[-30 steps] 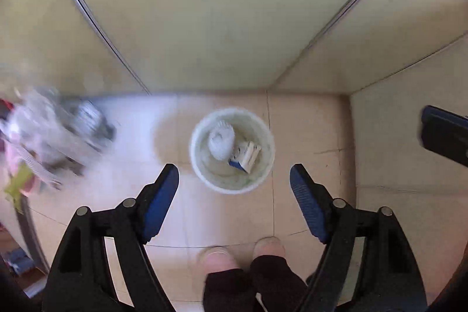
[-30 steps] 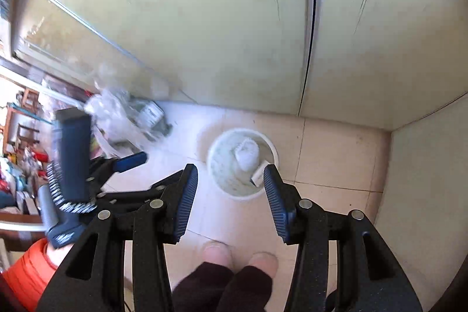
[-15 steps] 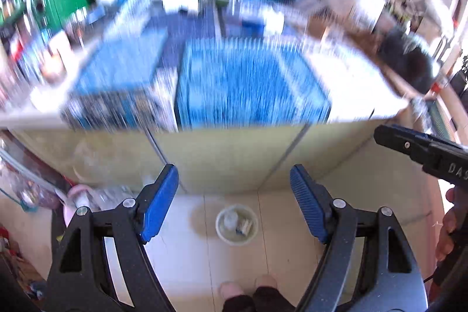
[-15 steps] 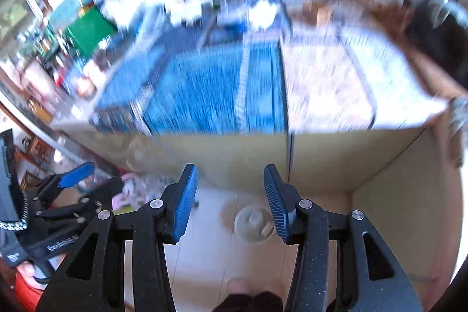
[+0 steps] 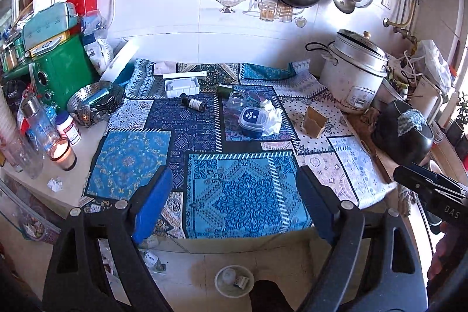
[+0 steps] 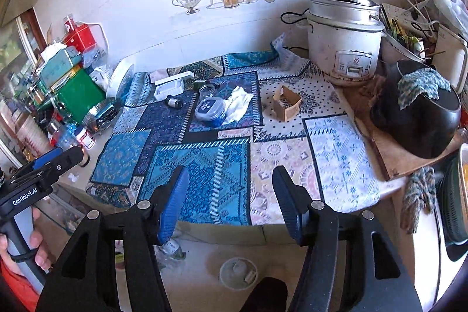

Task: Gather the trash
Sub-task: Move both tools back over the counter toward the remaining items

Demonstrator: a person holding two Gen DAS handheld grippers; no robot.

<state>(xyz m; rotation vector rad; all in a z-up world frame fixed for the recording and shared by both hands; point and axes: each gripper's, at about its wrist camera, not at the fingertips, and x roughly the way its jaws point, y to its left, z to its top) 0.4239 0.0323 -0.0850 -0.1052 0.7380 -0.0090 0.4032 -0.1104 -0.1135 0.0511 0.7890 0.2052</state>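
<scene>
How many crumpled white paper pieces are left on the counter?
2. A crumpled tissue lies on the cloth against the blue-lidded container; a small paper wad sits on the bare counter at left, by the candle. Clutter may hide others.

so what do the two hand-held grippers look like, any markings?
Both match: black angular plastic frames with silver pivot screws and ribbed blue pads on the fingers. The left hand-held gripper reads "GenRobot.AI" in white on its side; the right hand-held gripper shows "DAS" in white. No cables visible. An orange-red sleeve shows by the left hand.
</scene>
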